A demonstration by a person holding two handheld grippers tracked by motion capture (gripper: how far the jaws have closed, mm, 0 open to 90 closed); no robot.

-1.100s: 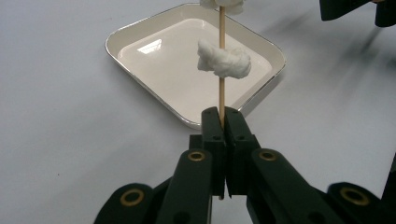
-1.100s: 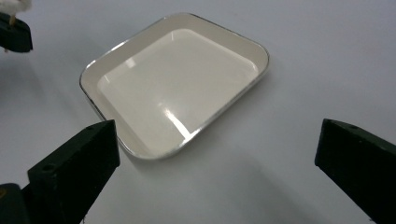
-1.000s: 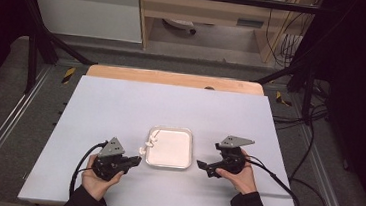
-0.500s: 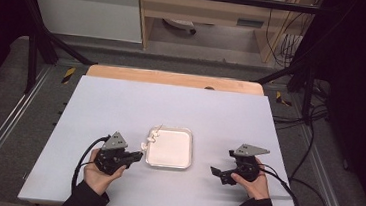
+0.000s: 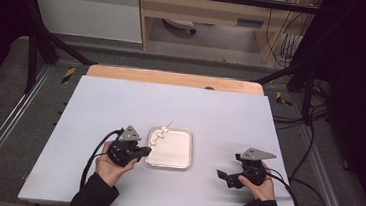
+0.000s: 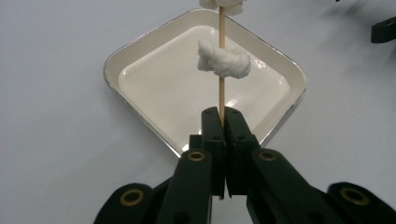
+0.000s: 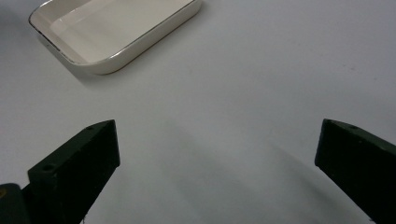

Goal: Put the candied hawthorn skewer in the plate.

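A thin wooden skewer [image 6: 221, 79] stands between the jaws of my left gripper [image 6: 222, 116], which is shut on its lower end. A white puffy lump [image 6: 224, 60] is threaded on the stick, and a second one [image 6: 225, 4] sits higher at the frame's top. In the high view the left gripper [image 5: 141, 151] holds the skewer [image 5: 163, 131] slanting over the left edge of a white square tray [image 5: 179, 155]. My right gripper [image 5: 224, 177] rests to the tray's right, near the table's front, open with nothing between its fingers [image 7: 74, 163].
The tray [image 7: 112, 32] lies at the upper left of the right gripper view, with bare table between it and the jaws. Cables trail from both grippers toward the front edge. A wooden strip [image 5: 173, 78] borders the table's far side.
My right gripper has drawn away from the tray, to the right and toward the front. The left gripper has shifted slightly right, carrying the skewer over the tray's left edge.
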